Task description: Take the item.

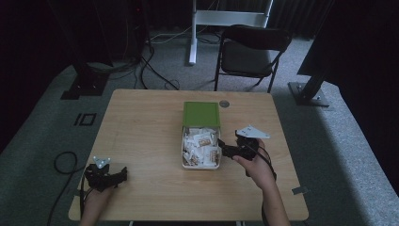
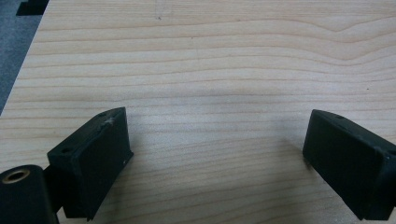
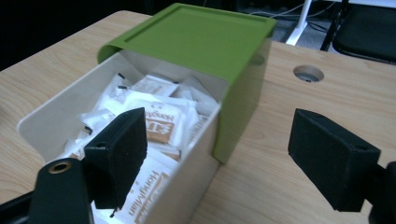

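High view: box (image 1: pixel 201 141) mid-tabletop, long axis toward far edge, green lid (image 1: pixel 201 114) slid back, sachets (image 1: pixel 201 147) exposed. My right gripper (image 1: pixel 225 149) touches its right wall; left gripper (image 1: pixel 123 175) near left corner. Grey carpet, folding chair (image 1: pixel 251 49) beyond.

Left gripper view: jaws wide, empty, over wooden tabletop (image 2: pixel 215 70).

Right gripper view: jaws wide, straddling the box's wall, nothing gripped.

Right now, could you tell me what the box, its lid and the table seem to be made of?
Box: likely plastic, smooth cream walls.
Lid: likely plastic, matte green with moulded edges.
Table: wood or wood-look laminate, pale with visible grain.
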